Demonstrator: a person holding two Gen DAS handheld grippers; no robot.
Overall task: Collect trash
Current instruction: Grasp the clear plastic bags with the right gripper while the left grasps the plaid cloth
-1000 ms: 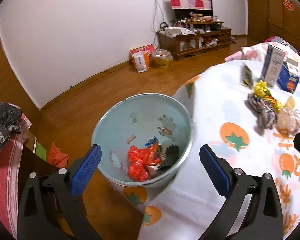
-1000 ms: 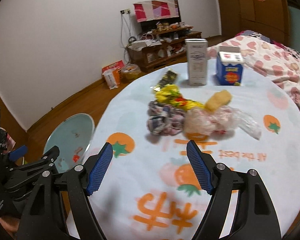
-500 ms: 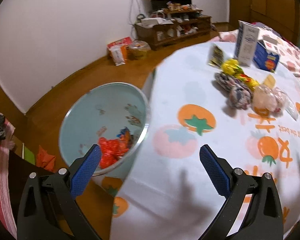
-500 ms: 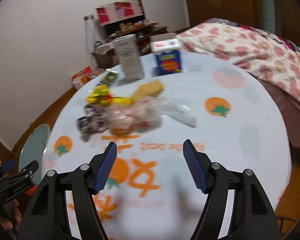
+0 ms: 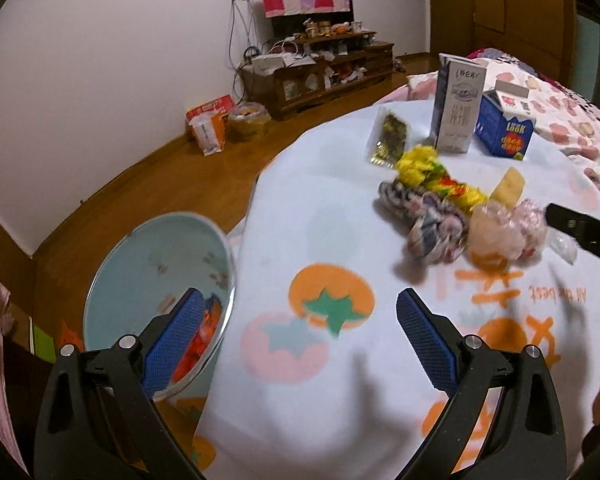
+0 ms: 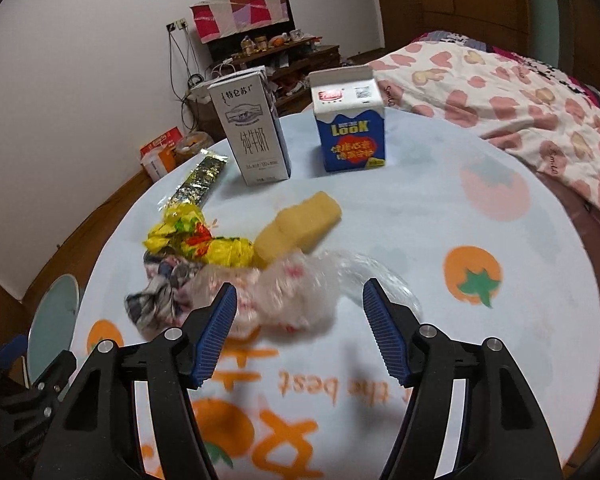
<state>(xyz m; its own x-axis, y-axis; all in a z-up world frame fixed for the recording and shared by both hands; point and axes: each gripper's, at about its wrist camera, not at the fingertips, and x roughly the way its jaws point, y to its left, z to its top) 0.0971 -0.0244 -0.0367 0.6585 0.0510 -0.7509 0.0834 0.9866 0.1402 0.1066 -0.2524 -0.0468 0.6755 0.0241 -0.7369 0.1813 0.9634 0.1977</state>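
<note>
Now right gripper (image 6: 296, 334) agape, level, facing plastic bag (image 6: 288, 300)

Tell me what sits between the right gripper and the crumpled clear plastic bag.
Nothing visible. The right gripper is open, and the crumpled plastic bag lies directly ahead between its fingers, with only bare tablecloth before it. The patterned wrapper touches the bag's left side, the yellow wrapper sits behind.

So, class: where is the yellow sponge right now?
Right wrist view: the sponge lies mid-table, between the yellow wrapper on its left and the blue carton behind.
</note>
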